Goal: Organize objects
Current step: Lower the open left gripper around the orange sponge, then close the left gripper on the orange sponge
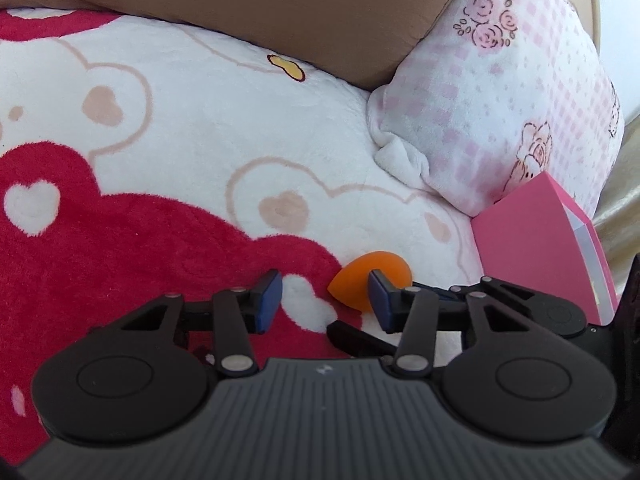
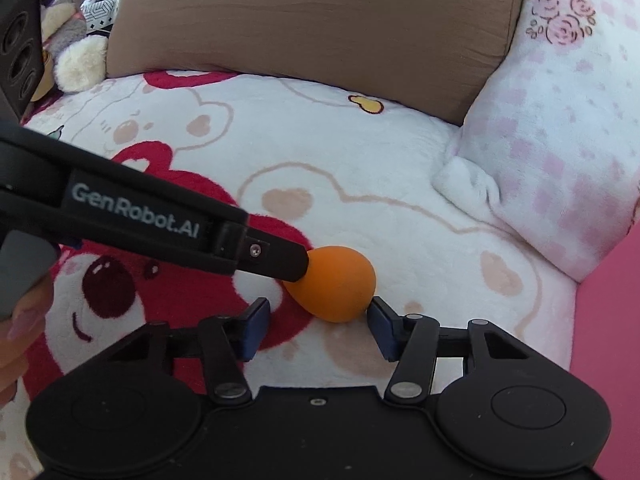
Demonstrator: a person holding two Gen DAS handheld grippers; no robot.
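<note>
Both tongs half open, gripping nothing: centre right tongs (image 2: 318, 326) on orange sponge (image 2: 334, 284) before squeezing, pull left tongs (image 1: 326, 300) clear.

Both wrist views look steeply down, close over the blanket (image 1: 224, 128), sharing the orange sponge (image 2: 334, 286), perhaps.

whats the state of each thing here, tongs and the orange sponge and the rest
orange sponge: lying on the blanket, not gripped
left tongs: open, gap empty, one tip at the sponge's narrow end
right tongs: open, sponge just ahead of the tips
pink box: propped beside the floral pillow
floral pillow: leaning upright at the blanket's edge
</note>
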